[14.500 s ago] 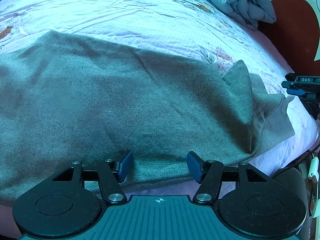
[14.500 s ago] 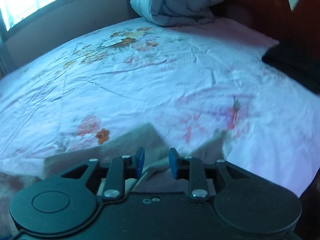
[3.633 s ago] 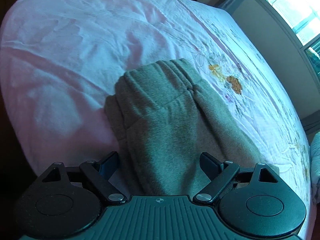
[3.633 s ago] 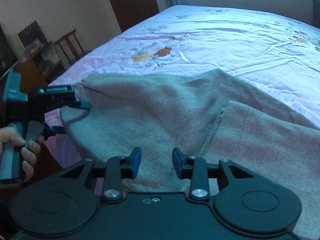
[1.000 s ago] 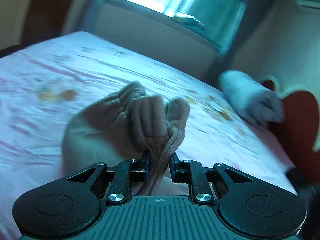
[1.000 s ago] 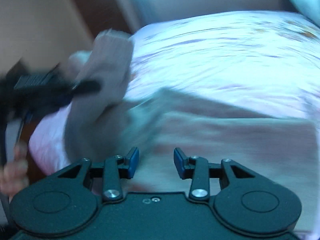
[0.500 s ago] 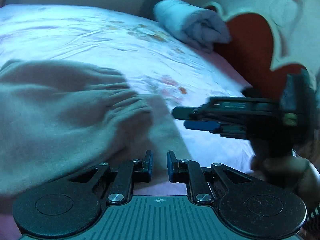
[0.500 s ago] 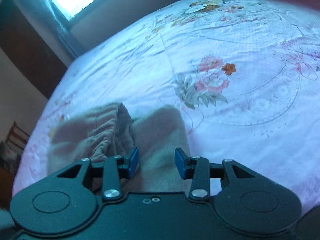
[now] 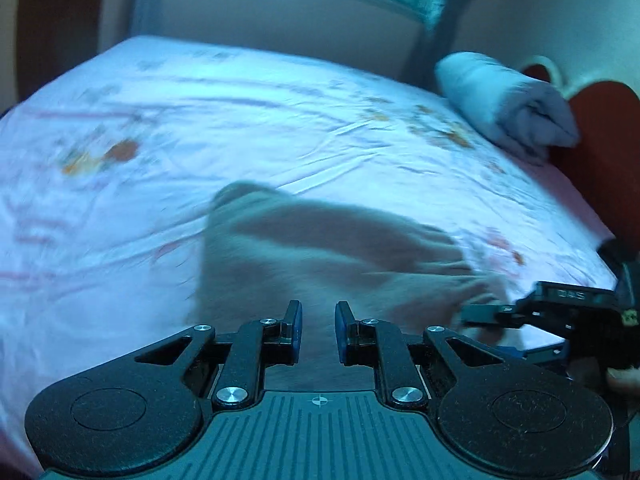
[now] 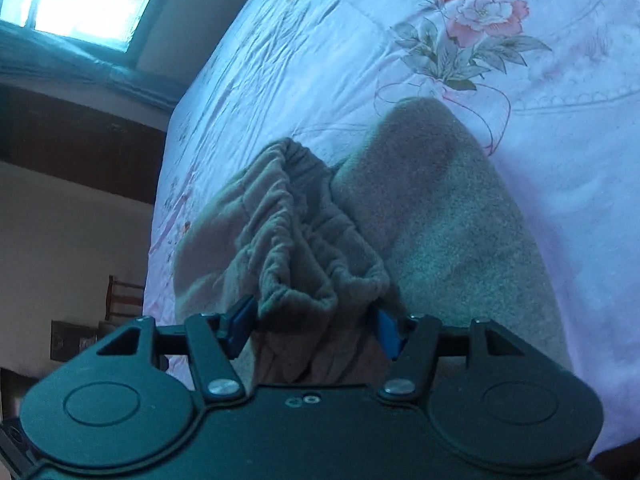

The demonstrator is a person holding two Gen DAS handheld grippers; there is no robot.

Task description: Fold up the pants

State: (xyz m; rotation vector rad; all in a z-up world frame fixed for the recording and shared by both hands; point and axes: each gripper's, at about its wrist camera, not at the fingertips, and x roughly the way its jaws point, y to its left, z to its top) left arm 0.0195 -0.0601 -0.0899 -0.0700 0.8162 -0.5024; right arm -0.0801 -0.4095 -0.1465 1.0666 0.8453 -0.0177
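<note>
A bed (image 9: pixel 200 128) with a pale floral sheet fills both views, its flower print (image 10: pixel 476 4) toward one o'clock in the right wrist view. A rolled quilt (image 9: pixel 504 100) lies at two o'clock in the left wrist view, against a red headboard (image 9: pixel 600 148). The grey pants (image 10: pixel 452 216) lie folded near the bed's close edge, at the centre of each view, blurred in the left one. Their gathered waistband (image 10: pixel 312 256) bunches up at six o'clock in the right wrist view, between the pads of the right hand-held gripper (image 10: pixel 313 330); its jaws are opening and stand well apart, the cloth just beside both pads. The left hand-held gripper (image 9: pixel 317 330) has its jaws drawn together with a narrow gap, nothing visibly clamped, over the pants. In its view the right one shows at four o'clock, at the pants' edge.
</note>
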